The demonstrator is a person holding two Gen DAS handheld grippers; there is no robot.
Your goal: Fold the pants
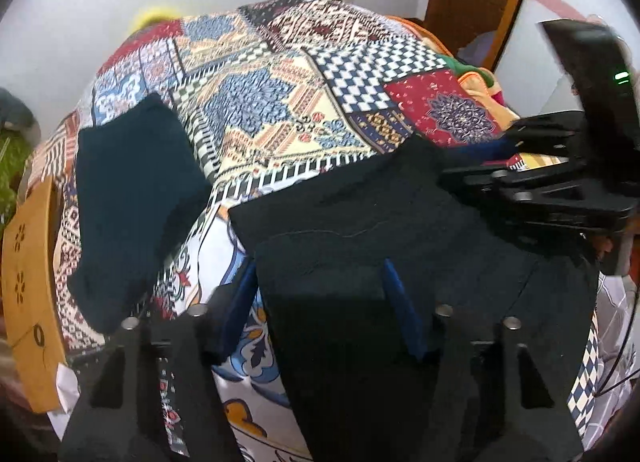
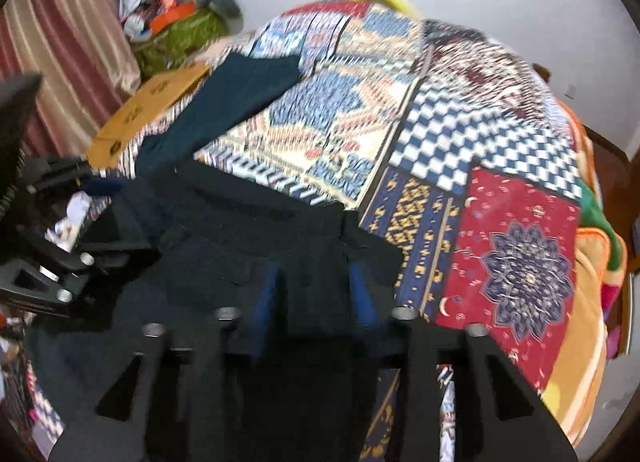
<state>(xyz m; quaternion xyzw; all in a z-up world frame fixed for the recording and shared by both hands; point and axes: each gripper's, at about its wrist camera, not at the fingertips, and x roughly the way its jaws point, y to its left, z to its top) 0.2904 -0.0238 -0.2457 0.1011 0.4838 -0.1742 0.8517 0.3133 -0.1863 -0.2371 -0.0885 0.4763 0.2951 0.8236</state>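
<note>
both grippers, left gripper and right gripper, wide around black pants

Left claw open around black pants.

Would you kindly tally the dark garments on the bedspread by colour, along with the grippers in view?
Black pants: 1
Folded dark teal garment: 1
Grippers: 2, the left gripper and the right gripper
Total: 4
</note>
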